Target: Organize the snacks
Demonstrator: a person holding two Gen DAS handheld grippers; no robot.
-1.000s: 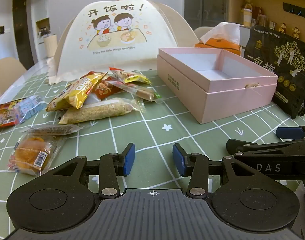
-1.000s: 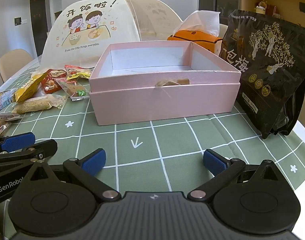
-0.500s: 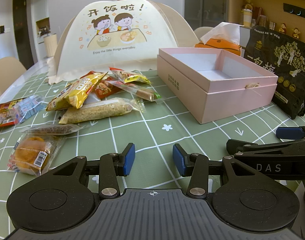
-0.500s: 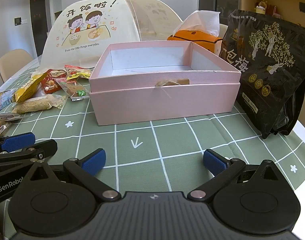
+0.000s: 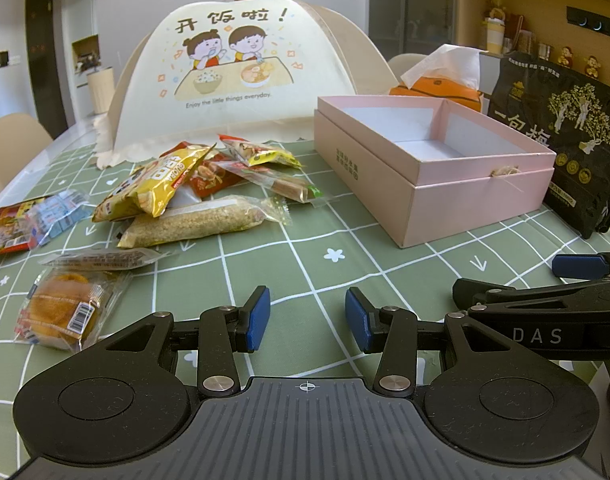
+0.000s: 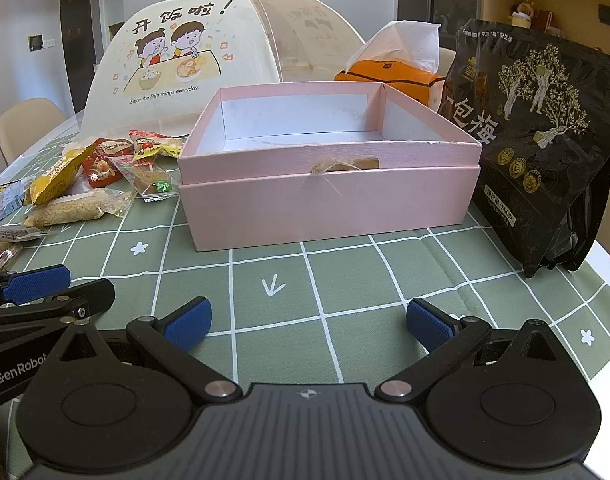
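Both grippers are hovering low over the green checked tablecloth point(image 5: 337, 216), side by side, and neither is carrying anything. The left gripper point(image 5: 307, 319) is sitting with its blue pads partly spread, nothing between them but bare cloth; the right gripper point(image 6: 308, 323) is standing much wider, its 2 pads splayed toward the edges of its view. That spread is looking like readiness for a first pick rather than a grip on anything.

The pink box point(image 6: 329, 184) is sitting open and empty straight ahead of the right gripper, its white floor showing, which is probably why it is placed centrally: it is likely the destination. The loose snacks are lying in a scattered heap to its left, ahead of the left gripper: a yellow packet point(image 5: 157, 182) leaning on a long clear pack of pale grain bar point(image 5: 197, 222), a red packet point(image 5: 209, 174) partly under it, and a wrapped bun point(image 5: 65, 312) nearest the left gripper (its barcode is facing up). So the left gripper is seeming the better placed for collecting, the right for the box side.

A tall black pouch point(image 6: 545, 148) is standing upright just right of the box, with an orange tissue box point(image 6: 389, 76) and a domed food cover point(image 5: 241, 76) behind. Judging by the empty box, the sorting is not yet begun.
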